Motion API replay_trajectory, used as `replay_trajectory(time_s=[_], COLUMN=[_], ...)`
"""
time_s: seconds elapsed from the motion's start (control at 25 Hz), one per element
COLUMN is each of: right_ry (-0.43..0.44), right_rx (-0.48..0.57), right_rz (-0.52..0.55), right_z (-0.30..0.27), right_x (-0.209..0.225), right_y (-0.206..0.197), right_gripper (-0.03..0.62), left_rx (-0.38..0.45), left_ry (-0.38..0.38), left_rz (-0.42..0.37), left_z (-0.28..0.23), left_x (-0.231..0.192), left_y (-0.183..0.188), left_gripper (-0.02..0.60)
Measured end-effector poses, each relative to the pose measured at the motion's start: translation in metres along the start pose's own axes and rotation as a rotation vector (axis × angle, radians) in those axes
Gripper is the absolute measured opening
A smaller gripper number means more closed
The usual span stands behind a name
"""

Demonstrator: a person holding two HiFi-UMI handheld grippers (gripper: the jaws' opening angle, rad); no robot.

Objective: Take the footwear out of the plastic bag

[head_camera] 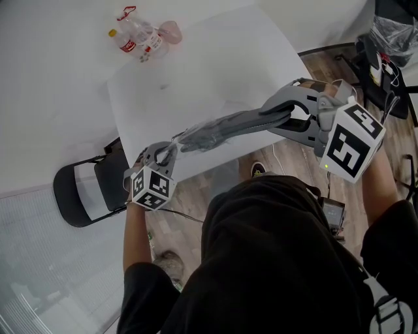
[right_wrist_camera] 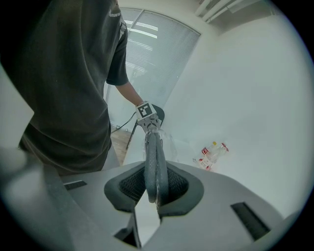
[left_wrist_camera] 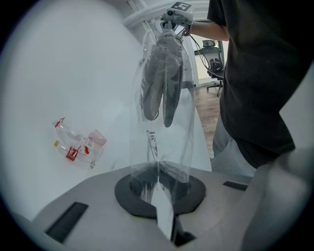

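A pair of flat grey footwear [head_camera: 238, 125] is held in the air over the white table [head_camera: 196, 59], stretched between my two grippers. My right gripper [head_camera: 287, 117] is shut on one end of the footwear [right_wrist_camera: 153, 162], which stands on edge between its pads. A clear plastic bag [left_wrist_camera: 162, 132] sleeves the footwear [left_wrist_camera: 164, 73]. My left gripper [head_camera: 171, 151] is shut on the bag's empty end, and the film bunches between its jaws [left_wrist_camera: 159, 188]. In the left gripper view the footwear sits in the far part of the bag, close to the right gripper [left_wrist_camera: 176, 12].
Crushed clear plastic bottles with red labels [head_camera: 140, 36] lie at the table's far left. A black folding chair [head_camera: 88, 186] stands by the near-left table edge. A chair with a plastic bag on it [head_camera: 392, 32] is at the far right, on the wooden floor.
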State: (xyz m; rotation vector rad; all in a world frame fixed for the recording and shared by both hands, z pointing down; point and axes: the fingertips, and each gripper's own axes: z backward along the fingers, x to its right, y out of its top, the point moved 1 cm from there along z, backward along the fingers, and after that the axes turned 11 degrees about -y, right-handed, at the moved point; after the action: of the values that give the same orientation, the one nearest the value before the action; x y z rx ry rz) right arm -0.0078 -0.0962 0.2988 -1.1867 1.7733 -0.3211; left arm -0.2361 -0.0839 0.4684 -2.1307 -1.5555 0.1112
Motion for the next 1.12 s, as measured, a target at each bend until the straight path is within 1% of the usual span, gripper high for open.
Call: replay_trajectory(time_s=[0.16,0.28,1.12], right_ry=[0.007,0.010,-0.008], right_rx=[0.009,0.009,0.011], right_rz=[-0.006,-0.016,-0.015], right_z=[0.010,0.014,0.017], right_x=[0.011,0.017,0.025], right_y=[-0.011,-0.016,-0.024], right_gripper=[0.075,0.076,0.076], left_rx=[-0.011,-0.015,-0.026], left_ry=[-0.004,-0.010,0.002], left_rz=[0.016,0.014,0.041], left_z=[-0.003,-0.003,-0.004], left_x=[-0.005,-0.009,-0.017], left_y=[0.011,0.016,0.003], left_gripper=[0.028,0.028,0.028])
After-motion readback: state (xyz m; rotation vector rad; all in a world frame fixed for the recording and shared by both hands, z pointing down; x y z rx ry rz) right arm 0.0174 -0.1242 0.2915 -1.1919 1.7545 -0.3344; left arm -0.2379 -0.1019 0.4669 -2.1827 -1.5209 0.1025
